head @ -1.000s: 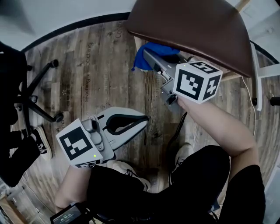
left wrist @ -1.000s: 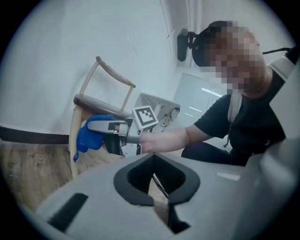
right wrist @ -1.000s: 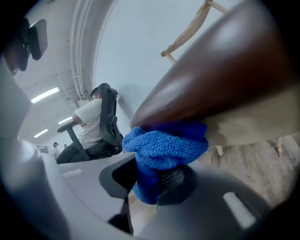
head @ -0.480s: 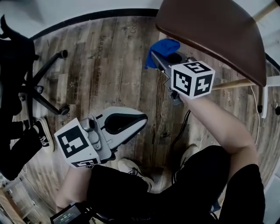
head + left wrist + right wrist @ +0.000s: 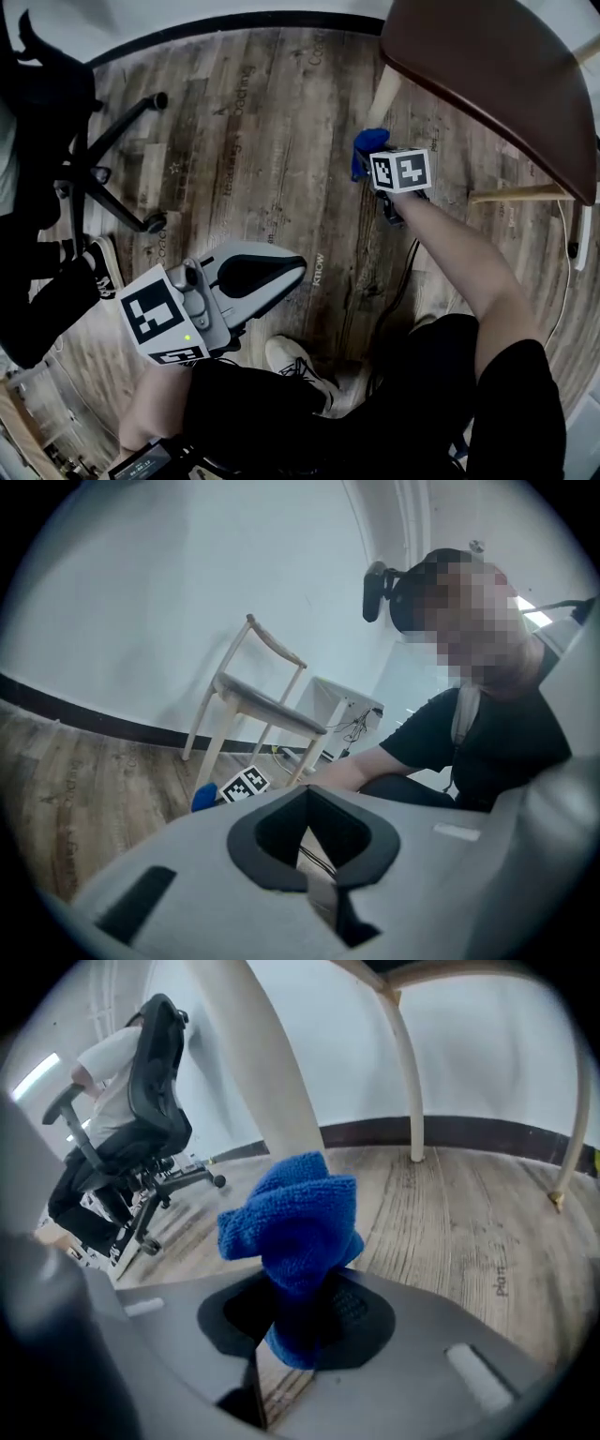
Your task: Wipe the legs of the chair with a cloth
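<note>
Cloth [image 5: 292, 1222] tight in right gripper [image 5: 307, 1288] near chair leg [image 5: 253, 1063]; left gripper [image 5: 306, 795] jaws together, empty

light: even indoor, dim | edges: fisheye vignette | foreground: soft blur

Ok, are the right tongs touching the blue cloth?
Touching. The right gripper view shows the right tongs shut on the blue cloth, which bunches up above them.

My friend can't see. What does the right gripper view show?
The right gripper is shut on a fluffy blue cloth, close to a pale wooden chair leg. Behind are a wood-plank floor and a black office chair.
</note>
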{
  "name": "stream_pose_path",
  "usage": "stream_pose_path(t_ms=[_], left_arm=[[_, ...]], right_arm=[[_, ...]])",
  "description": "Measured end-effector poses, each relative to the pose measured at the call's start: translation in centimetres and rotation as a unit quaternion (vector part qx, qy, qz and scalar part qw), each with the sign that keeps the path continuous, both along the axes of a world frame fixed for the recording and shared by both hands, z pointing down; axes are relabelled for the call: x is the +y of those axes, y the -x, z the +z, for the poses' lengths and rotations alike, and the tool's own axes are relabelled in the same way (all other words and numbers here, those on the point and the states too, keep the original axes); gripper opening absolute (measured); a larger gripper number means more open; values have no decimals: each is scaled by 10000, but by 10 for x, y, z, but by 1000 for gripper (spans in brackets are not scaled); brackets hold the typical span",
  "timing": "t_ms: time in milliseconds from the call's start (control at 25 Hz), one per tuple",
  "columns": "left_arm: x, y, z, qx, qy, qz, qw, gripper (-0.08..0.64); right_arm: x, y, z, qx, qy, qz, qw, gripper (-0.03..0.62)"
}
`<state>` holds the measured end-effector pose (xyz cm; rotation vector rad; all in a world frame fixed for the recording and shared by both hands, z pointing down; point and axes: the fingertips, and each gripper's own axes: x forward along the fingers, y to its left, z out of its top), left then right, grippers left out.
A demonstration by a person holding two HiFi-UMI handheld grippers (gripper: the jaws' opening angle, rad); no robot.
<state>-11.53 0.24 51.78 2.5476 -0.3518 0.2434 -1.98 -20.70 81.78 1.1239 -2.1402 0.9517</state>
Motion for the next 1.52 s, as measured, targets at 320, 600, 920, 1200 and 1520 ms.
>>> stream_pose_path(t_ms=[320, 600, 920, 1200, 1520], left_arm=[[-7, 46, 1, -180, 94, -510, 9985, 0], [-14, 21, -1, 87, 9, -226, 9997, -2], [-20, -43, -18, 488, -159, 258, 9983, -2], [-21, -55, -31, 541, -301, 243, 9978, -2], [-34, -68, -47, 676, -438, 149, 9966, -2]], right_arm=[[-10, -4, 46, 431, 449, -72, 9980, 98], [-9, 10, -30, -241, -292, -155, 9992, 98], [-7, 16, -195, -1449, -1552, -210, 9770, 97], [6, 4, -285, -2491, -1963, 190, 9482, 97], [42, -7, -310, -2719, -1949, 7, 9424, 95]])
